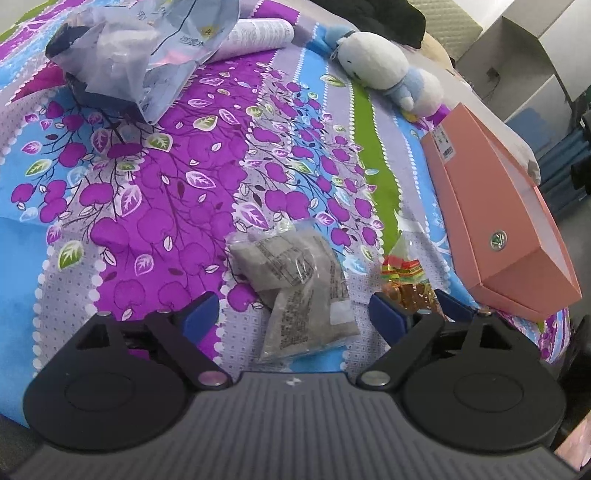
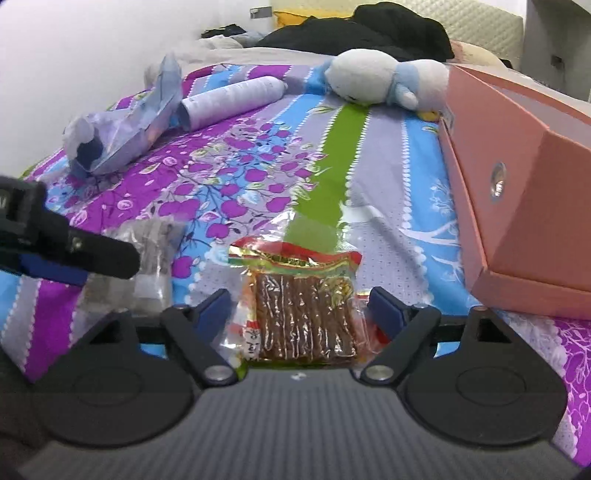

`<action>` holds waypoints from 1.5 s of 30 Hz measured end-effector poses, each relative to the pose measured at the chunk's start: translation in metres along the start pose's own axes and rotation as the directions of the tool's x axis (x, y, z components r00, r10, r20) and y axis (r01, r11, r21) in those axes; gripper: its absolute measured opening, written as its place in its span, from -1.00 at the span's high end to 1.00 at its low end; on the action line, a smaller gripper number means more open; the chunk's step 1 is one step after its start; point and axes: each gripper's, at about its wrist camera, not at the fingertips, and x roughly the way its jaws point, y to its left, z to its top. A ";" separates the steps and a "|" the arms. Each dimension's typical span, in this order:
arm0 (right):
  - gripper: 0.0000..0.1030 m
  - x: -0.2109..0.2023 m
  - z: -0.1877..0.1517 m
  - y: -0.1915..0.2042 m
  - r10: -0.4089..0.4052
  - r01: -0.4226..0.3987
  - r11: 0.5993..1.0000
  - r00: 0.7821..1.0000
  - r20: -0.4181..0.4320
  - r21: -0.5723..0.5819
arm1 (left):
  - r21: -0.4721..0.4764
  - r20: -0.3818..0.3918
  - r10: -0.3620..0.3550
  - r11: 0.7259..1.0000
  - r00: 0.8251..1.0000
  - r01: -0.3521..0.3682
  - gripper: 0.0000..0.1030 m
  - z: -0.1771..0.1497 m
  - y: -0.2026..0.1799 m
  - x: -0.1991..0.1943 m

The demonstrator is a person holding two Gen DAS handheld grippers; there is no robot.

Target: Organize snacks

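Note:
Two clear grey snack packets [image 1: 295, 280] lie overlapping on the patterned bedspread [image 1: 155, 206]. My left gripper [image 1: 293, 312] is open, its blue pads either side of the nearer packet, low over it. A red-and-gold packet of brown sticks [image 2: 299, 306] lies flat to the right; it also shows in the left wrist view [image 1: 404, 278]. My right gripper [image 2: 299, 310] is open and straddles this packet. The left gripper's finger [image 2: 92, 251] shows at the left of the right wrist view, over the grey packets [image 2: 147, 266]. An open pink box [image 1: 495, 206] stands at the right.
A crumpled translucent bag [image 1: 147, 55] and a white tube [image 1: 258, 35] lie at the far left of the bed. A white and blue plush toy [image 1: 384, 70] lies at the back. The pink box [image 2: 517, 184] stands close to the right gripper's right side.

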 end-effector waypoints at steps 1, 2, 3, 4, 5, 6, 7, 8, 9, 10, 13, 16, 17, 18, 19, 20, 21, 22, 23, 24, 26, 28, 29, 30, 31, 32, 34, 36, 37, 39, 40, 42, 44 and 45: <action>-0.45 -0.001 0.000 0.001 0.008 -0.008 1.000 1.000 0.000 0.000 | -0.005 0.003 -0.001 1.000 1.000 0.001 -0.76 0.000 0.000 0.000; -0.40 -0.003 0.000 0.002 0.011 -0.011 1.000 1.000 0.000 0.004 | -0.009 0.006 -0.002 1.000 1.000 0.002 -0.76 0.000 0.000 0.000; -0.38 -0.004 0.000 0.003 0.007 -0.007 1.000 1.000 -0.004 0.002 | -0.012 0.010 -0.002 1.000 1.000 0.002 -0.76 0.001 -0.001 0.001; -0.37 -0.005 0.001 0.003 0.001 -0.001 1.000 1.000 -0.011 -0.005 | -0.013 0.011 -0.002 1.000 1.000 0.003 -0.76 0.001 -0.002 0.001; -0.33 -0.007 0.002 0.004 -0.003 0.003 1.000 1.000 -0.014 -0.007 | -0.012 0.014 -0.004 1.000 1.000 0.004 -0.76 0.001 -0.003 0.001; -0.32 -0.008 0.002 0.003 -0.005 0.005 1.000 1.000 -0.014 -0.003 | -0.010 0.017 -0.004 1.000 1.000 0.004 -0.76 0.001 -0.005 0.002; -0.32 -0.011 0.003 0.002 -0.009 0.009 1.000 1.000 -0.011 0.005 | -0.007 0.020 -0.001 1.000 1.000 0.001 -0.76 0.001 -0.006 0.002; -0.31 -0.013 0.004 0.001 -0.015 0.015 1.000 1.000 -0.007 0.005 | -0.003 0.025 0.004 1.000 1.000 -0.004 -0.76 0.001 -0.008 0.003; -0.31 -0.016 0.005 0.001 -0.025 0.025 1.000 1.000 0.001 0.001 | -0.001 0.025 0.008 1.000 1.000 -0.008 -0.76 0.002 -0.010 0.004; -0.31 -0.018 0.006 0.000 -0.037 0.037 0.999 0.999 0.010 -0.003 | 0.000 0.023 0.013 1.000 1.000 -0.013 -0.75 0.002 -0.011 0.006; -0.31 -0.022 0.007 -0.002 -0.047 0.047 0.999 0.999 0.017 0.001 | 0.027 0.012 0.037 0.999 0.999 -0.037 -0.74 0.003 -0.019 0.013; -0.31 -0.020 0.005 -0.003 -0.061 0.061 0.998 0.998 0.009 0.001 | 0.039 0.024 0.050 0.998 0.998 -0.051 -0.71 0.005 -0.024 0.016; -0.31 -0.020 0.004 -0.003 -0.065 0.065 0.998 0.998 0.006 -0.001 | 0.049 0.033 0.060 0.997 0.998 -0.061 -0.69 0.006 -0.026 0.017; -0.31 -0.019 0.003 -0.004 -0.068 0.068 0.998 0.998 0.002 -0.002 | 0.060 0.038 0.072 0.995 0.997 -0.074 -0.62 0.006 -0.028 0.018; -0.32 -0.019 0.002 -0.004 -0.069 0.069 0.998 0.998 -0.001 -0.001 | 0.067 0.040 0.085 0.994 0.996 -0.087 -0.54 0.007 -0.029 0.020; -0.32 -0.018 0.001 -0.005 -0.069 0.069 0.998 0.998 -0.003 0.002 | 0.072 0.043 0.095 0.993 0.995 -0.098 -0.49 0.008 -0.029 0.021; -0.32 -0.019 0.000 -0.005 -0.070 0.070 0.998 0.998 -0.004 0.003 | 0.073 0.044 0.104 0.992 0.994 -0.107 -0.41 0.009 -0.029 0.023; -0.32 -0.019 0.000 -0.005 -0.072 0.072 0.997 0.997 -0.006 0.003 | 0.076 0.045 0.110 0.991 0.993 -0.113 -0.35 0.009 -0.028 0.024; -0.32 -0.019 0.000 -0.005 -0.075 0.075 0.997 0.997 -0.007 0.003 | 0.086 0.046 0.116 0.989 0.992 -0.120 -0.33 0.009 -0.028 0.025; -0.32 -0.019 -0.001 -0.006 -0.077 0.077 0.997 0.997 -0.008 0.003 | 0.098 0.048 0.121 0.987 0.991 -0.125 -0.31 0.009 -0.029 0.025; -0.32 -0.017 -0.001 -0.006 -0.078 0.078 0.997 0.997 -0.016 0.004 | 0.113 0.054 0.125 0.985 0.991 -0.130 -0.29 0.007 -0.030 0.026; -0.32 -0.016 -0.002 -0.006 -0.077 0.078 0.997 0.997 -0.025 0.007 | 0.130 0.060 0.129 0.982 0.990 -0.136 -0.23 0.006 -0.033 0.026; -0.32 -0.015 -0.002 -0.006 -0.077 0.077 0.997 0.997 -0.028 0.007 | 0.137 0.061 0.130 0.981 0.990 -0.137 -0.23 0.006 -0.034 0.024; -0.32 -0.015 -0.002 -0.006 -0.077 0.077 0.997 0.997 -0.032 0.007 | 0.140 0.061 0.126 0.981 0.990 -0.134 -0.20 0.006 -0.034 0.023; -0.32 -0.014 -0.002 -0.007 -0.076 0.077 0.997 0.996 -0.036 0.011 | 0.142 0.060 0.118 0.982 0.991 -0.126 -0.19 0.006 -0.034 0.022; -0.32 -0.014 -0.001 -0.007 -0.074 0.075 0.997 0.997 -0.038 0.018 | 0.143 0.057 0.113 0.983 0.992 -0.120 -0.18 0.006 -0.034 0.022; -0.32 -0.013 0.001 -0.008 -0.076 0.078 0.997 0.996 -0.044 0.030 | 0.149 0.052 0.103 0.983 0.993 -0.110 -0.15 0.006 -0.034 0.019; -0.32 -0.014 0.002 -0.009 -0.081 0.083 0.996 0.995 -0.051 0.040 | 0.154 0.054 0.093 0.983 0.994 -0.100 -0.15 0.008 -0.036 0.018; -0.32 -0.015 0.003 -0.010 -0.082 0.085 0.995 0.995 -0.052 0.050 | 0.159 0.050 0.091 0.982 0.995 -0.098 -0.15 0.009 -0.036 0.018; -0.32 -0.019 0.005 -0.012 -0.085 0.088 0.994 0.995 -0.047 0.062 | 0.165 0.045 0.091 0.982 0.995 -0.098 -0.15 0.010 -0.038 0.018; -0.32 -0.020 0.006 -0.013 -0.091 0.094 0.994 0.995 -0.045 0.062 | 0.166 0.044 0.089 0.981 0.995 -0.095 -0.15 0.011 -0.039 0.018; -0.32 -0.024 0.009 -0.016 -0.100 0.102 0.992 0.994 -0.039 0.068 | 0.171 0.046 0.083 0.981 0.996 -0.089 -0.15 0.014 -0.041 0.015; -0.32 -0.028 0.012 -0.020 -0.103 0.106 0.991 0.994 -0.032 0.081 | 0.172 0.046 0.070 0.982 0.997 -0.077 -0.15 0.017 -0.043 0.012; -0.32 -0.030 0.013 -0.021 -0.106 0.108 0.990 0.994 -0.030 0.087 | 0.174 0.046 0.063 0.982 0.997 -0.070 -0.15 0.019 -0.045 0.010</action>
